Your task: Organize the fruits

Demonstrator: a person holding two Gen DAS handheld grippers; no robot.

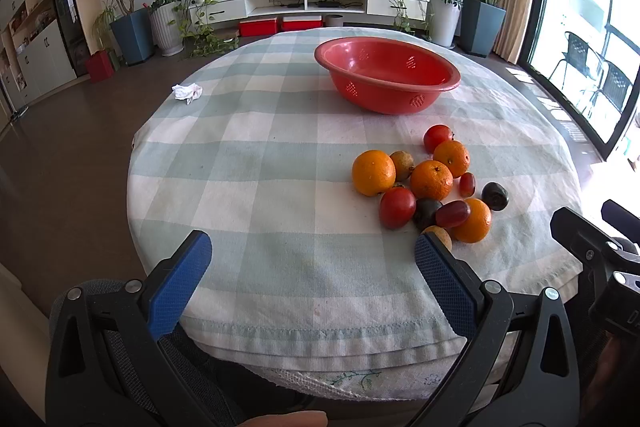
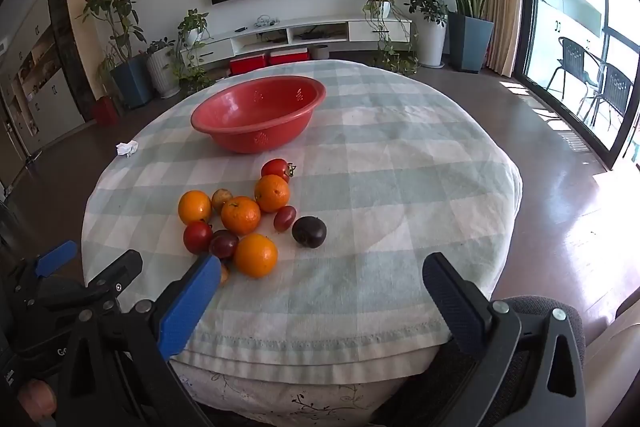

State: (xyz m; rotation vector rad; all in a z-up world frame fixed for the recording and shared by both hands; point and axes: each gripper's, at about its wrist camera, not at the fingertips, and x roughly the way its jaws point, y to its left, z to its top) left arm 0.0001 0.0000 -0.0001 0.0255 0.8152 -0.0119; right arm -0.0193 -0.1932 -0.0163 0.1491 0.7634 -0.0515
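Note:
A pile of fruit (image 1: 431, 179) lies on the checked tablecloth (image 1: 260, 167): oranges, red tomatoes, dark plums and small brownish fruits. It also shows in the right wrist view (image 2: 240, 215). A red bowl (image 1: 386, 74) stands empty beyond the pile, also seen in the right wrist view (image 2: 258, 111). My left gripper (image 1: 312, 251) is open and empty above the table's near edge, left of the pile. My right gripper (image 2: 320, 273) is open and empty near the front edge, right of the pile. The left gripper's body (image 2: 60, 287) shows at the left of the right wrist view.
A crumpled white tissue (image 1: 187, 92) lies at the table's left edge. The round table drops off on all sides to a brown floor. Potted plants, a TV cabinet and glass doors stand far behind.

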